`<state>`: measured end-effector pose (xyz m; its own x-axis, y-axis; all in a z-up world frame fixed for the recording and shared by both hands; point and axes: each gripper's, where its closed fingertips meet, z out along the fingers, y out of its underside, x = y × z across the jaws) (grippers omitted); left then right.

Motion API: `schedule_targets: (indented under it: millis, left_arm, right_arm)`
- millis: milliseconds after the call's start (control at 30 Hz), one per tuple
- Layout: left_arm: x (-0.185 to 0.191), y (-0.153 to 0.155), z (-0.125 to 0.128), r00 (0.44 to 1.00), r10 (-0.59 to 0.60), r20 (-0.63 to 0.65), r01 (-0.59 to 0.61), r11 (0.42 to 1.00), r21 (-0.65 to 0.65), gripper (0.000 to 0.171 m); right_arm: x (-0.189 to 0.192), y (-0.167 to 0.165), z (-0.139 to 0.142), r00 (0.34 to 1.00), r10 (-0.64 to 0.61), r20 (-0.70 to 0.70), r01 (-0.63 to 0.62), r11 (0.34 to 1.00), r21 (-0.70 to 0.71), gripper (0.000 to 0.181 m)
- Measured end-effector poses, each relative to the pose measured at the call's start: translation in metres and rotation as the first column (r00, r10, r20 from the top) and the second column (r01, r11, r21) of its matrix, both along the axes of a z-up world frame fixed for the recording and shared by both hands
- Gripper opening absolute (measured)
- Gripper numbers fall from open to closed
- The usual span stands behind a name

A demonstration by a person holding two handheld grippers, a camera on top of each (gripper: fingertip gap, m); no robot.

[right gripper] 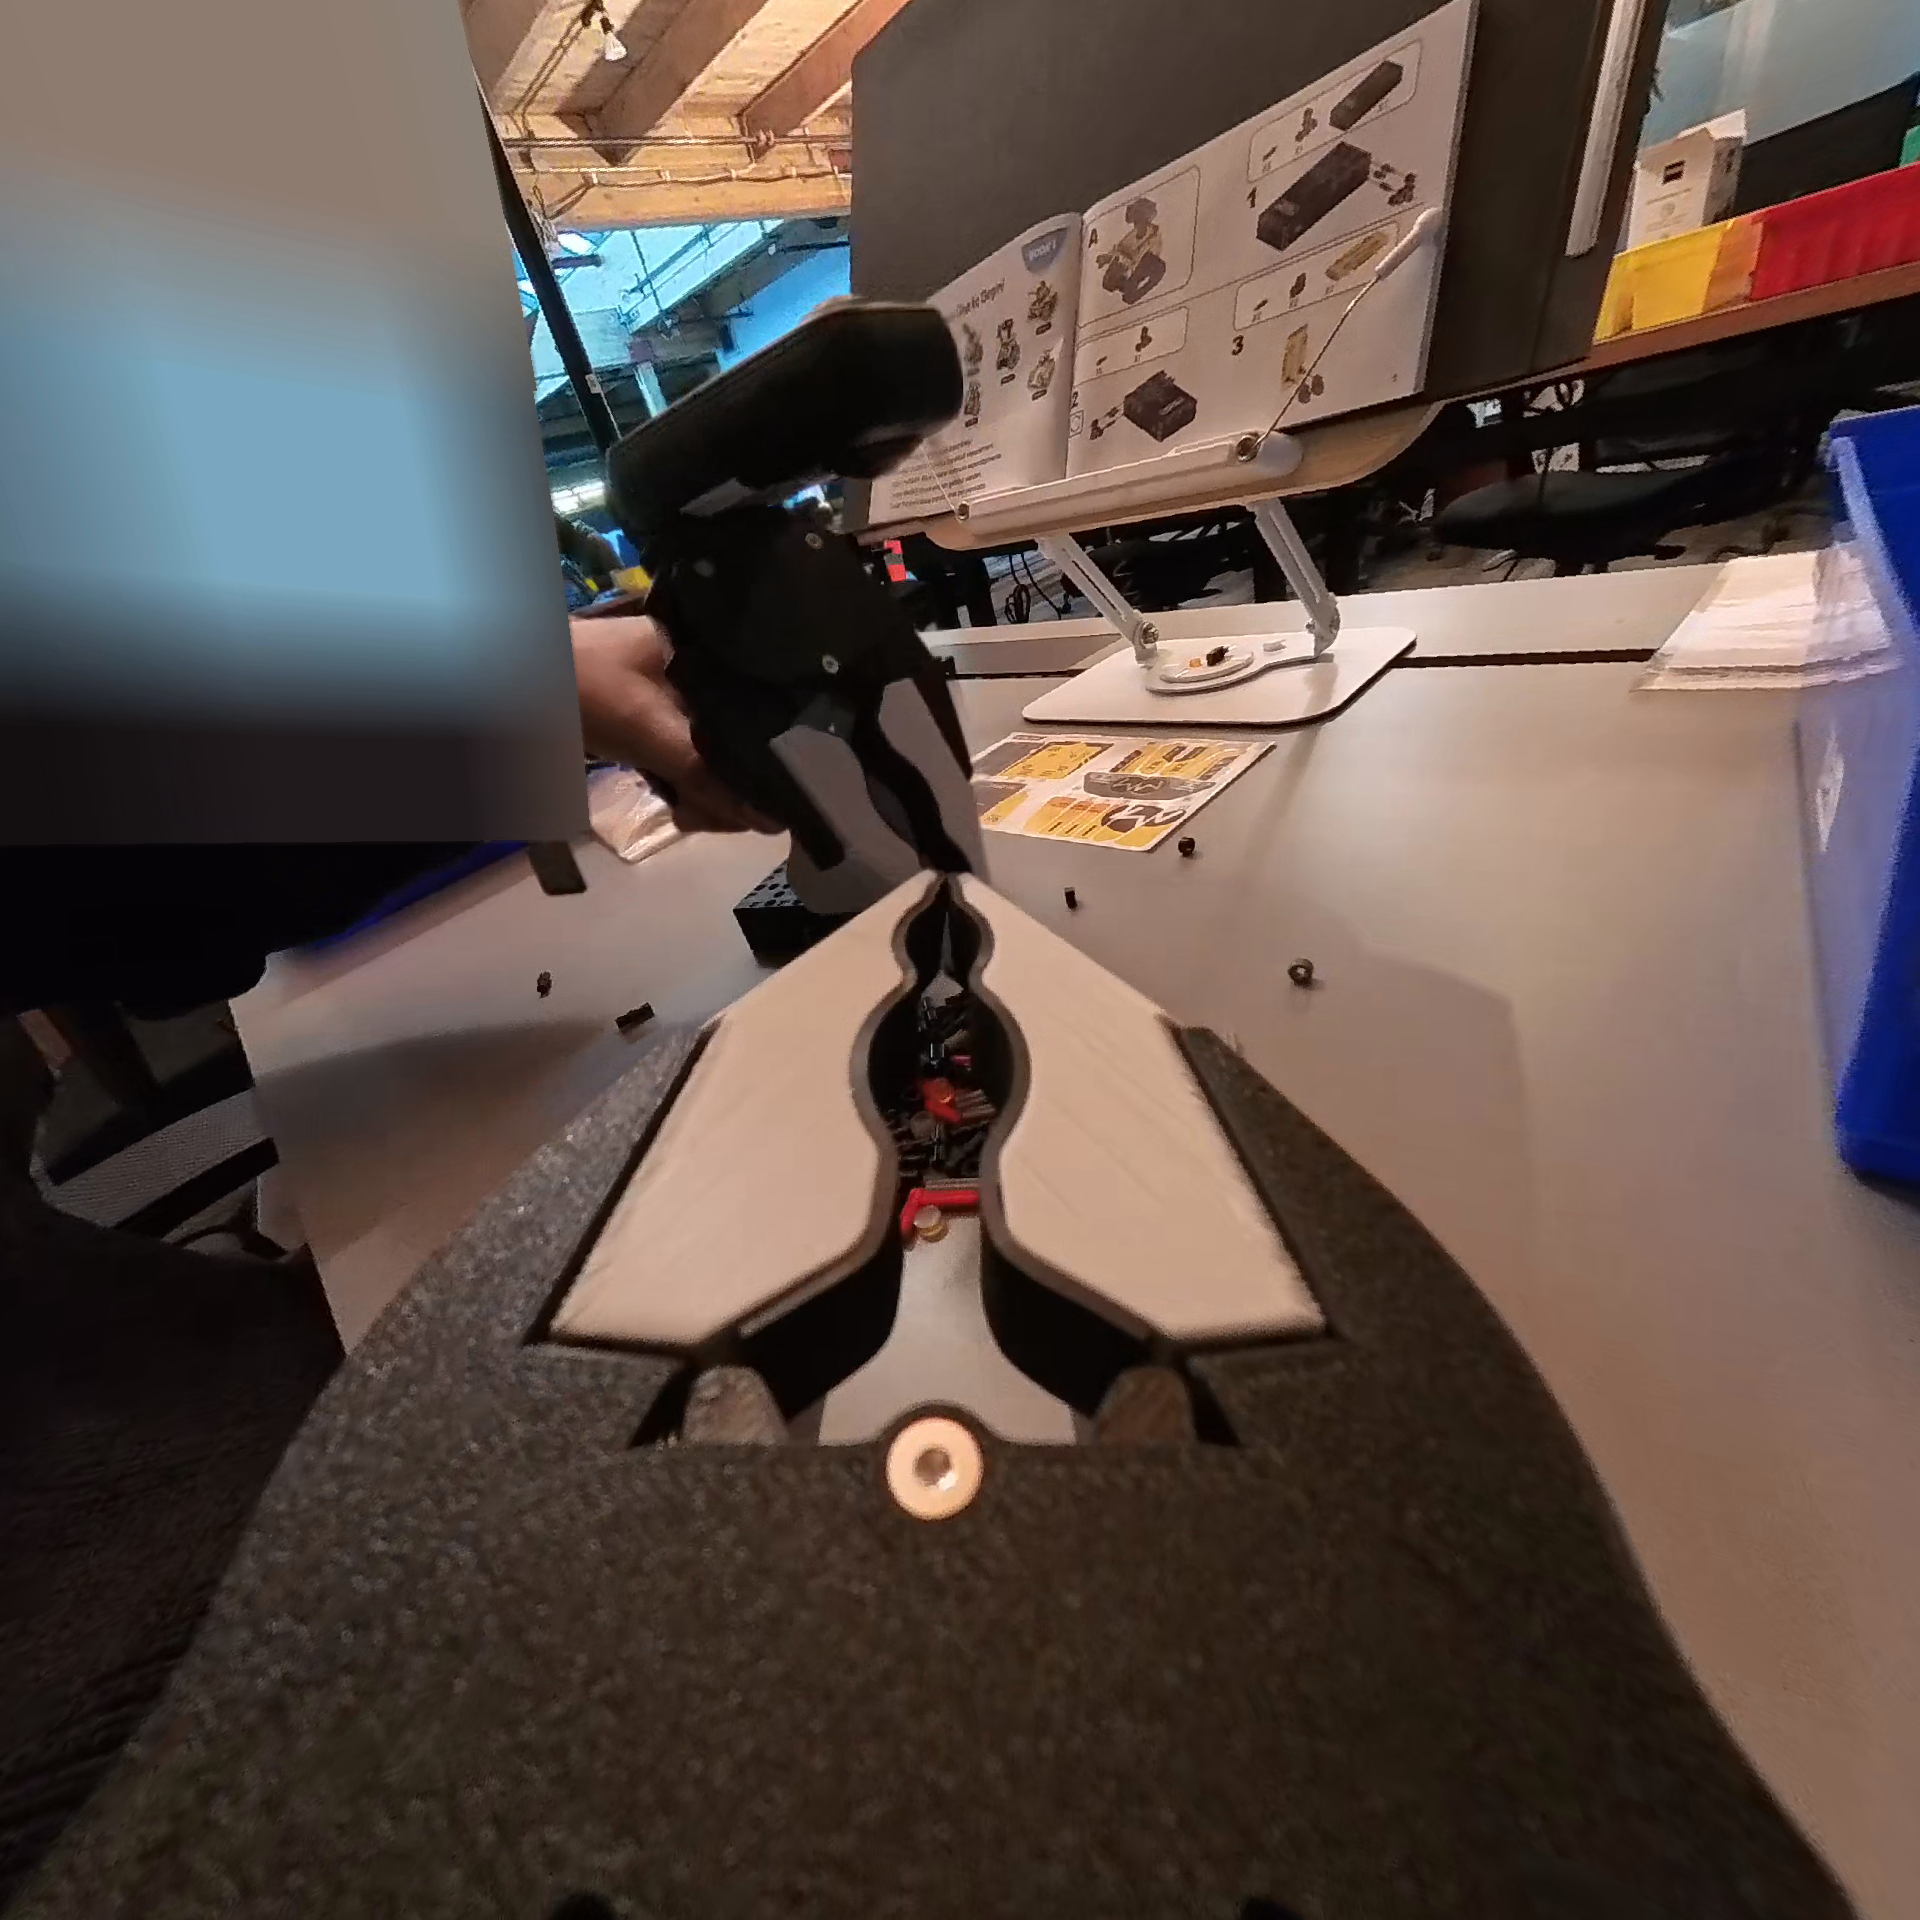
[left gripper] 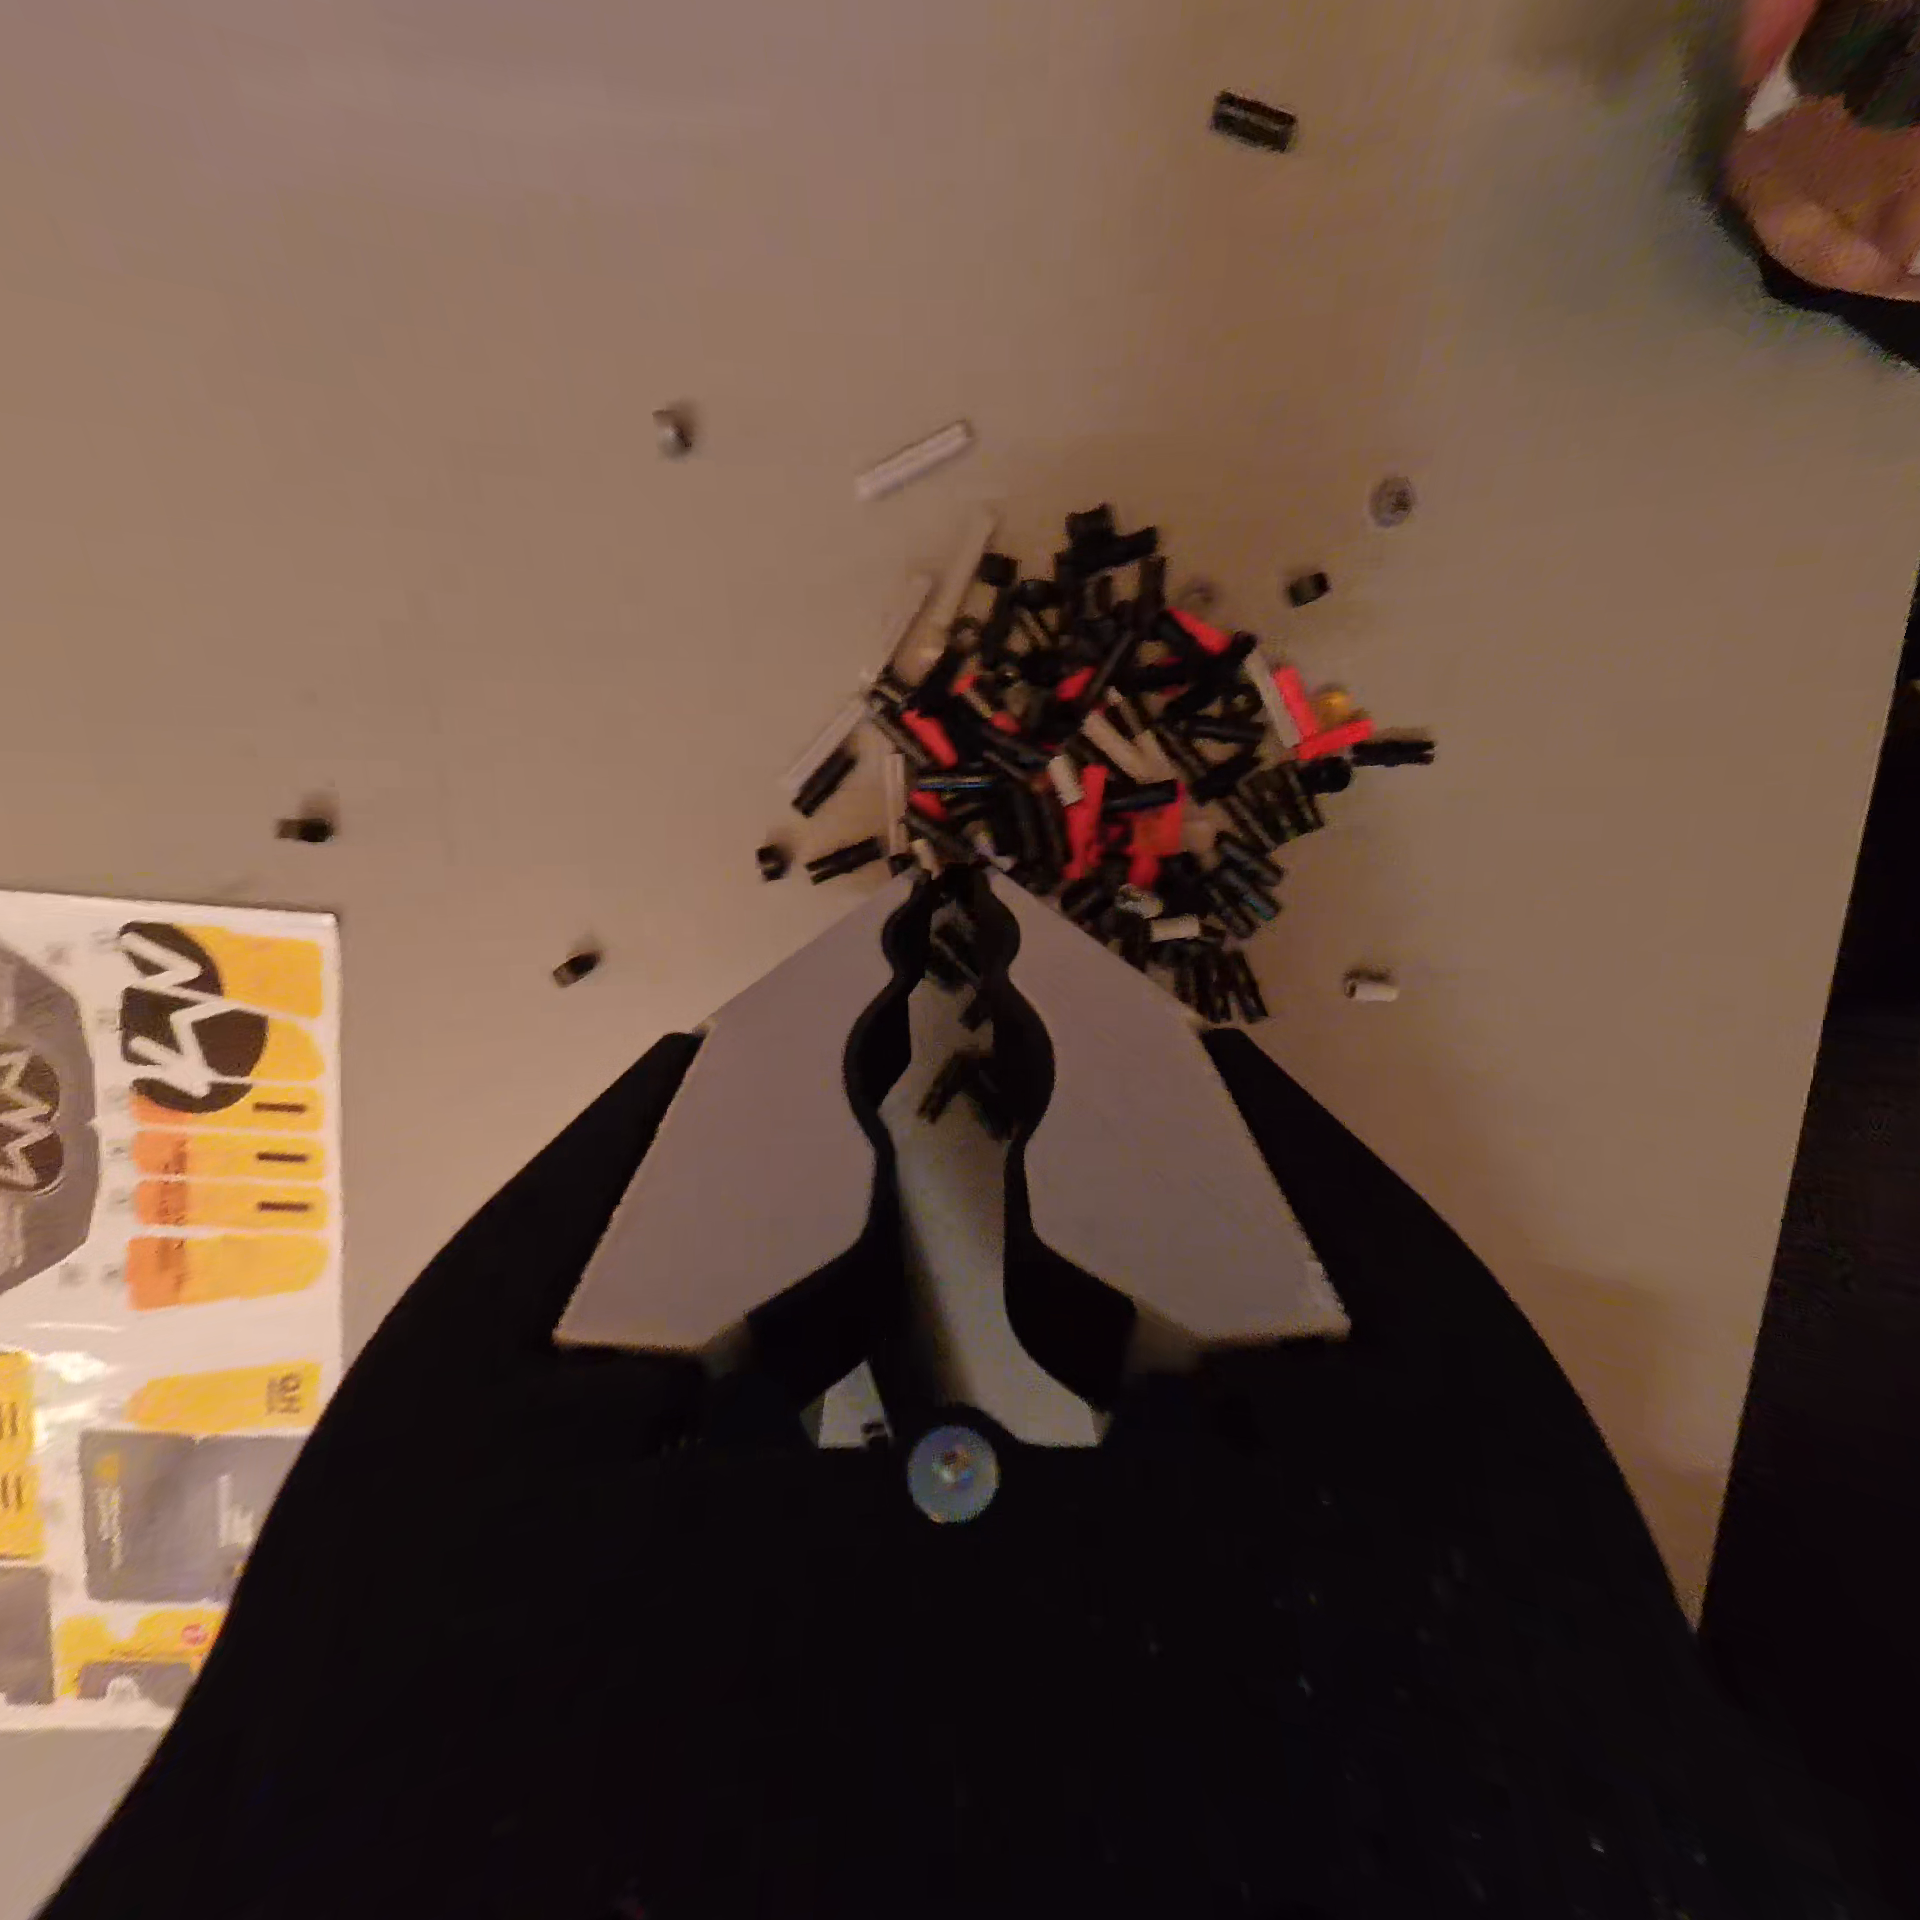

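Observation:
A pile of small black, red and grey building pieces lies on the beige table. My left gripper is shut, its tips meeting at the near edge of the pile; I cannot see a piece between them. In the right wrist view the left gripper points steeply down, held by a hand. My right gripper is shut, low over the table, its tips close to the left gripper's tips. The pile shows through the gap between its fingers.
Loose pieces lie scattered around the pile. A yellow sticker sheet lies to the left, also in the right wrist view. An open instruction booklet rests on a white stand. A blue bin stands at right. A black perforated block sits behind the left gripper. The tips of one gripper are about 12 cm away from the tips of the other.

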<state>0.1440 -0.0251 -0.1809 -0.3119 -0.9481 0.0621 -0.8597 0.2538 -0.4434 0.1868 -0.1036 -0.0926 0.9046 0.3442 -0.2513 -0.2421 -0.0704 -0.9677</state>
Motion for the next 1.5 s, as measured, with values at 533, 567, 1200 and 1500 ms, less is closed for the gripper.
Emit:
schedule_targets:
  millis: [533,567,1200,1500]
  left_arm:
    - [0.007,0.074,0.001,0.968,0.243,0.057,-0.247,0.966,0.074,0.011]
    - [0.007,0.077,-0.001,0.966,0.253,0.057,-0.257,0.964,0.073,0.012]
    - [0.009,0.083,-0.019,0.972,0.234,0.033,-0.236,0.968,0.079,0.008]
    - [0.014,0.041,0.005,0.988,0.132,0.078,-0.130,0.991,-0.040,0.007]
  right_arm:
    - [0.000,0.000,0.000,1.000,-0.005,0.006,0.004,1.000,0.003,0.000]
    - [0.000,0.000,0.000,1.000,-0.005,0.005,0.005,1.000,0.003,0.000]
    - [0.002,-0.001,0.001,1.000,-0.008,-0.015,0.008,1.000,0.006,0.000]
    - [0.003,-0.001,0.002,1.000,-0.006,-0.027,0.006,1.000,0.008,0.000]
